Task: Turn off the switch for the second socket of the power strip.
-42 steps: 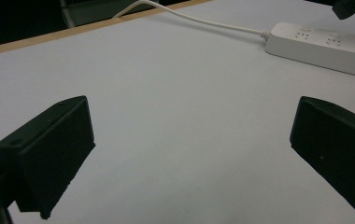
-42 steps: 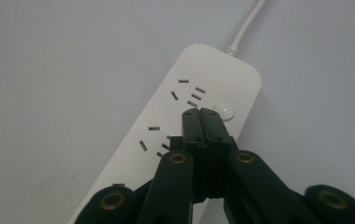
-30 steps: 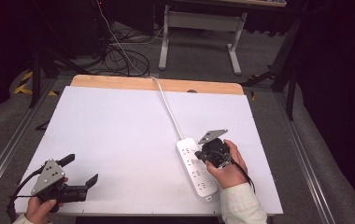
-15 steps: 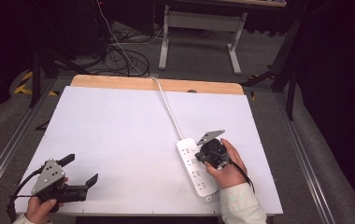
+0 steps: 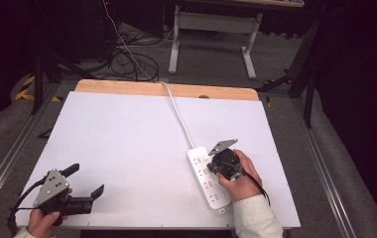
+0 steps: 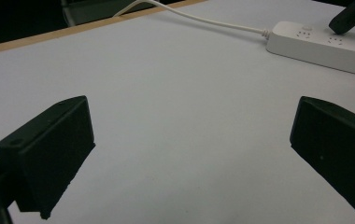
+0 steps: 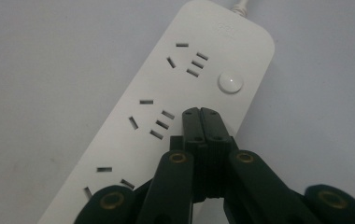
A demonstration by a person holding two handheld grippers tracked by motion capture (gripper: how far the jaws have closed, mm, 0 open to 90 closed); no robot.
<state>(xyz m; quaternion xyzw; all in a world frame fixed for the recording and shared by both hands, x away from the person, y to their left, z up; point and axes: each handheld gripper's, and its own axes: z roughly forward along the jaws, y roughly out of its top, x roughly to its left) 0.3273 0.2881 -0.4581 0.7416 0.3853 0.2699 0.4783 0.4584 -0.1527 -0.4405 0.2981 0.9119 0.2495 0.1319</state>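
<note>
From the high view, a white power strip lies at about 5 o'clock on the white tabletop, its cord running toward 12. The right tongs sit over it; the left tongs rest at 7 o'clock. In the left gripper view, the jaws stand spread wide, empty. In the right gripper view, the jaws are pressed together, tips seemingly touching the strip beside its round button

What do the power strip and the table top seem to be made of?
Power strip: probably white plastic, smooth with a slight sheen, moulded rounded corners and cut slots. Table top: a matt white sheet or board, no glare; along its far edge a light brown strip looks like wood, though this is uncertain.
</note>
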